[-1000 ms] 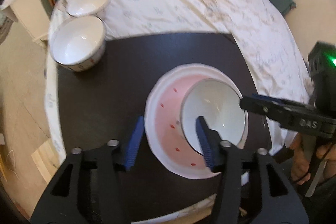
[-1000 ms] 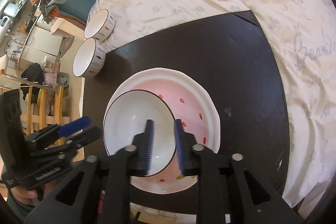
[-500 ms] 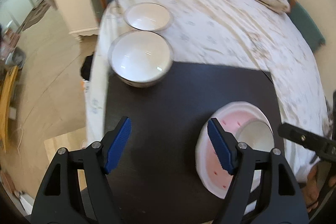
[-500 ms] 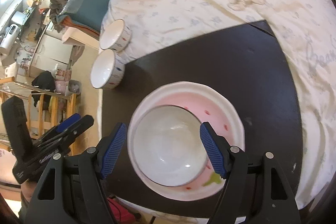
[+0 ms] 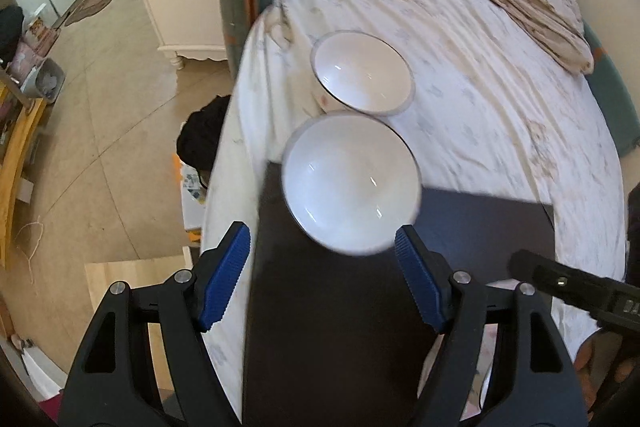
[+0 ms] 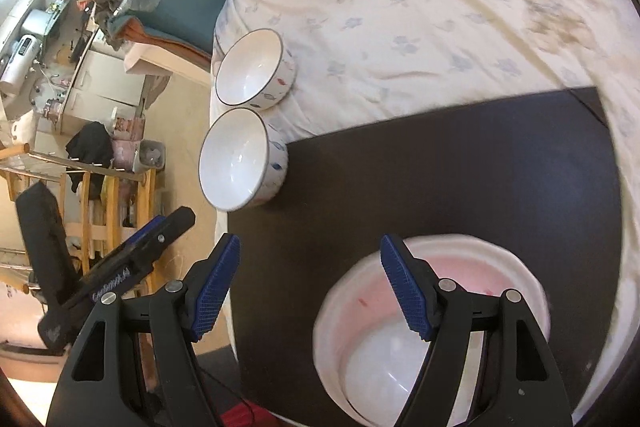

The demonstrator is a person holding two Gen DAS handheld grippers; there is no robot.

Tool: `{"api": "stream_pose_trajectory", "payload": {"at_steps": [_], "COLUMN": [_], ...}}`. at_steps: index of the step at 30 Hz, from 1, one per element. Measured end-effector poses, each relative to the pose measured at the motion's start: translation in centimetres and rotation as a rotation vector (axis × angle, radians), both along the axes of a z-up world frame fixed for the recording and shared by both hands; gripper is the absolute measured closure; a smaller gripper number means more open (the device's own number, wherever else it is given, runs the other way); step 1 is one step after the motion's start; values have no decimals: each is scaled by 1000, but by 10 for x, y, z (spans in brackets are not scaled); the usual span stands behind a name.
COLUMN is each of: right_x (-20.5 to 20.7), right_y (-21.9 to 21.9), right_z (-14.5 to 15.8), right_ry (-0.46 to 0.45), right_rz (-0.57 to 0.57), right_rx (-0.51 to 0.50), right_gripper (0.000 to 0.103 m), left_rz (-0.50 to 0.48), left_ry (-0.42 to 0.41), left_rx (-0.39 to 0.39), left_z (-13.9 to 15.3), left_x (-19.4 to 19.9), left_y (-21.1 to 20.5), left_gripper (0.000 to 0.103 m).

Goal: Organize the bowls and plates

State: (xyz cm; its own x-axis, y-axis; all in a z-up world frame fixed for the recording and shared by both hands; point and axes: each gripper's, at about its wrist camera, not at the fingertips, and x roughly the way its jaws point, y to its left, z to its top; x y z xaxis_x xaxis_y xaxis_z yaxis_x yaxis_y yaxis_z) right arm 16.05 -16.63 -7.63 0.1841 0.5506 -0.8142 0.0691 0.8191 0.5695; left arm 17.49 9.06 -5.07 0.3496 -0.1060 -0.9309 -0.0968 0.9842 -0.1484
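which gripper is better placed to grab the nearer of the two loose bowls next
Left, probably. The left gripper is open and lined up just short of the nearer bowl. The right gripper is also open but sits by the pink plate, further off.

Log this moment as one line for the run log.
left gripper: open, empty, over near bowl | right gripper: open, empty | third bowl sits on pink plate | far bowl on bedsheet

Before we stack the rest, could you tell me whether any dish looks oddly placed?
Yes: the nearer bowl sits half on the black board's corner and half on the bedsheet, right at the bed's edge, so it may sit unevenly.
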Motion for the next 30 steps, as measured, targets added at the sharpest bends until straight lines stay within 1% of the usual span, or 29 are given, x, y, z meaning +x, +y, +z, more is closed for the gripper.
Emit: {"api": "stream_pose_trajectory", "payload": {"at_steps": [3,5,6,7,8,9,10,12,13,14,18,19,20,22,23,24,25,27,28,30], "right_x": [23,38,46,52,58,63,67,74,77,79,84,84,84,84,84,84,84,81,80,77], "right_y": [18,30,37,44,50,57,62,69,72,75,85,87,90,93,95,96,98,102,104,101], "right_z": [-15,-24,-29,-33,-38,-43,-47,-54,-57,-59,-69,-72,-73,-78,-79,-79,-75,-69,-68,-65], "right_ry": [38,56,56,59,66,72,79,92,96,97,101,100,100,102,101,94,70,34,32,36], "right_rz": [-10,-5,3,17,39,60,69,76,81,86,108,111,114,118,120,122,124,132,132,131], "right_rx": [16,1,-21,-52,-80,-95,-102,-112,-114,-116,-124,-129,-131,-137,-139,-140,-160,-217,-223,-216], "right_gripper": [28,29,35,47,51,58,61,63,67,68,72,73,74,80,82,86,90,92,92,92], "left_rz": [34,44,36,26,19,16,11,9,11,16,15,17,18,15,12,7,3,0,-6,-18], "left_ry": [16,40,53,69,82,88,104,125,136,141,170,175,179,179,178,180,186,196,195,186], "left_rx": [-37,-43,-31,-16,-16,-26,-42,-58,-68,-72,-82,-89,-95,-87,-88,-85,-80,-61,-44,-39], "left_z": [-8,-19,-24,-31,-37,-40,-45,-52,-56,-58,-70,-71,-73,-74,-74,-74,-74,-73,-70,-65], "left_x": [14,24,29,33,37,39,43,46,49,50,55,57,59,61,62,63,63,63,61,59], "left_y": [14,18,19,18,19,20,21,23,24,26,26,26,27,26,26,25,23,17,13,8], "left_gripper": [31,31,31,31,32,35,38,49,50,52,71,74,80,86,93,96,97,97,97,97]}}
